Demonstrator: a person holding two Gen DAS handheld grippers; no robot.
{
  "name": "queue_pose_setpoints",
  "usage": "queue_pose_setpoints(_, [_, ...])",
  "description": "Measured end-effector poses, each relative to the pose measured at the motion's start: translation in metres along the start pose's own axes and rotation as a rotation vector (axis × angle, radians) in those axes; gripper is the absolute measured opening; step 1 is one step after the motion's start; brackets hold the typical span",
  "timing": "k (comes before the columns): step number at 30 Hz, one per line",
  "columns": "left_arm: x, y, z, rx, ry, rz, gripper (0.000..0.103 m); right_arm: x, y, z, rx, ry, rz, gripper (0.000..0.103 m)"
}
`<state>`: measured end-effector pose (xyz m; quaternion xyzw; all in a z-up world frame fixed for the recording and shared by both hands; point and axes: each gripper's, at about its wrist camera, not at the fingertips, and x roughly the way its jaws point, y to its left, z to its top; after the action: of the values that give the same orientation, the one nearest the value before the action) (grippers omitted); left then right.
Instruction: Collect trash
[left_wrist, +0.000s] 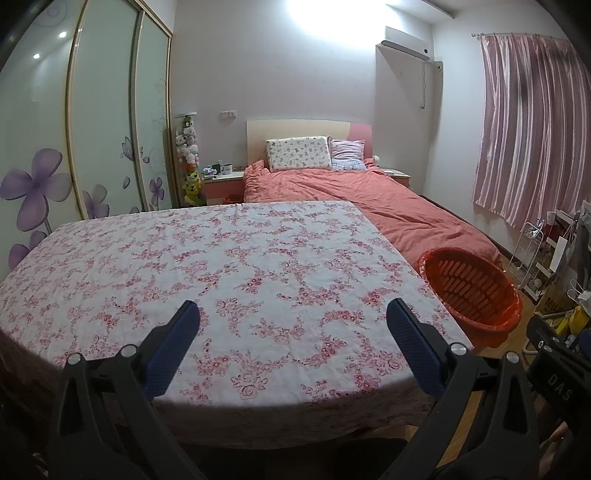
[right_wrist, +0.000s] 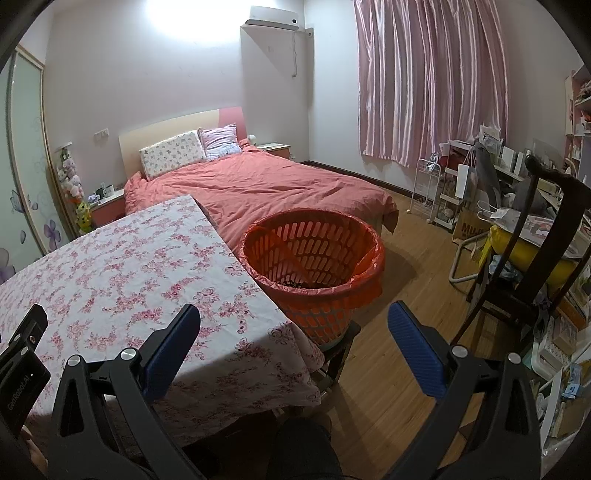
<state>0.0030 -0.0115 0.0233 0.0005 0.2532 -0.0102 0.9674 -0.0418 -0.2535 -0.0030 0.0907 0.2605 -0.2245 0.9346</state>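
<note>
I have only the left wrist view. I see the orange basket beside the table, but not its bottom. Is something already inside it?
Observer: Yes. In the right wrist view the orange basket has a small dark thing at its bottom. I cannot tell what it is.
Operator: Does the basket stand on the floor?
Observer: No, it sits on a dark stool beside the table.
Operator: And the right claw?
Observer: The right claw is open and holds nothing.

The right gripper (right_wrist: 293, 325) hangs with fingers (right_wrist: 173, 350) spread, orange basket (right_wrist: 314, 291) beside the table (right_wrist: 110, 273).
</note>
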Motion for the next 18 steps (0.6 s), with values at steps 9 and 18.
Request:
queue_pose_setpoints(9, [0.0007,0.0008,-0.0004,0.0,0.003,0.0,0.099,0.0001,-0.0004,0.0003,-0.001,0.0,0.0,0.1])
queue_pose_setpoints(18, [0.0016,0.0002,-0.002,-0.002,0.011,0.0,0.099,-0.0001,-0.0005,0.0006,0.0,0.0,0.0,0.1])
